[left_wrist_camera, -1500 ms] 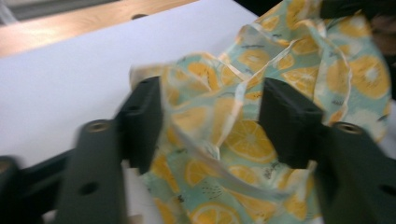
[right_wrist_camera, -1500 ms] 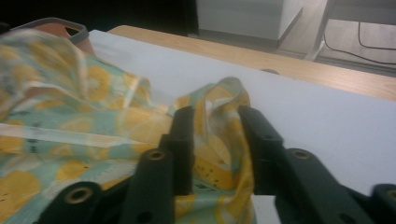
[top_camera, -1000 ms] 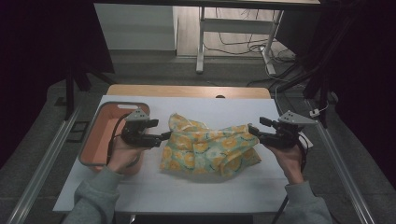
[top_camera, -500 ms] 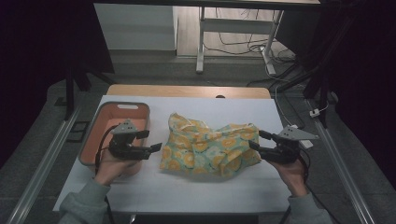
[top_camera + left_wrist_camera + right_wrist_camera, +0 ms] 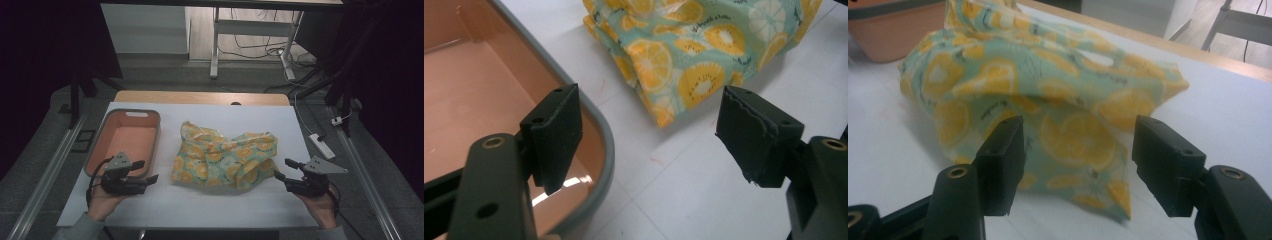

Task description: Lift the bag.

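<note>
The high view is dim, its surroundings nearly black, and only the white worktop catches light from above. Both gripper views look soft; a small glare spot shines inside the tray.

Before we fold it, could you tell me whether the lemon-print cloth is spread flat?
No: the lemon-print cloth lies bunched on the white table, with raised folds.

Left gripper held low in left hand, jaws apart, nothing between. Right gripper in right hand, jaws apart, pointing inward.
</note>
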Demonstrator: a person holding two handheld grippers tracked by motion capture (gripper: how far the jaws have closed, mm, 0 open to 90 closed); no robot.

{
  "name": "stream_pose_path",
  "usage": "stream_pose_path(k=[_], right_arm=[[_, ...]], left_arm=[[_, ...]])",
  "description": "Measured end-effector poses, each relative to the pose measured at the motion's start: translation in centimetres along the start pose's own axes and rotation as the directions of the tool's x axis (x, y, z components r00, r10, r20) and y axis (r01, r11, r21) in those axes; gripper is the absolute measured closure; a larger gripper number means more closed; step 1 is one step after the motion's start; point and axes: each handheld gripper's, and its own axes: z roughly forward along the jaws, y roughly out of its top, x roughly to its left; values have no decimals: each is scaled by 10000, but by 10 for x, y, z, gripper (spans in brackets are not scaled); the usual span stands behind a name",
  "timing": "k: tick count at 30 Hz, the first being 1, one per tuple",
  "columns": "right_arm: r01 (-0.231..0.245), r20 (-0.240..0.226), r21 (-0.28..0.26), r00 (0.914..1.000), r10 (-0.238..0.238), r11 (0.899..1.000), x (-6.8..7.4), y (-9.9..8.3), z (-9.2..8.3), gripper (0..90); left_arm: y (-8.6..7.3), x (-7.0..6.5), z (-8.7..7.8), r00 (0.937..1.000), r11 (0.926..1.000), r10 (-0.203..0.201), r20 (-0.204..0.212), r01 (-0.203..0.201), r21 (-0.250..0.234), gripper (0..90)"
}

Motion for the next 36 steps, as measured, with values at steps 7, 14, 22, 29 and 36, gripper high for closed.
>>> stream_pose_path(k=[7,14,22,29,36], right_arm=[[53,-202,351,9998,-46,9994,1,-19,8,383],[121,-248,469,9996,-110,9988,1,-23,10,382],[85,-263,429,9996,-74,9990,1,-23,9,382],[71,-245,449,9997,-60,9990,0,-24,9,382],[93,-253,534,9996,-79,9985,1,-24,11,383]], left_arm=[[-11,-1,-1,9997,10000,-34,-251,32,-84,263],[-10,2,0,9992,9999,-94,-396,90,-102,261],[-10,4,1,9990,9999,-127,-421,123,-102,260],[-9,3,-1,9990,9998,-101,-426,94,-155,259],[-8,2,-1,9990,9998,-91,-430,82,-205,259]])
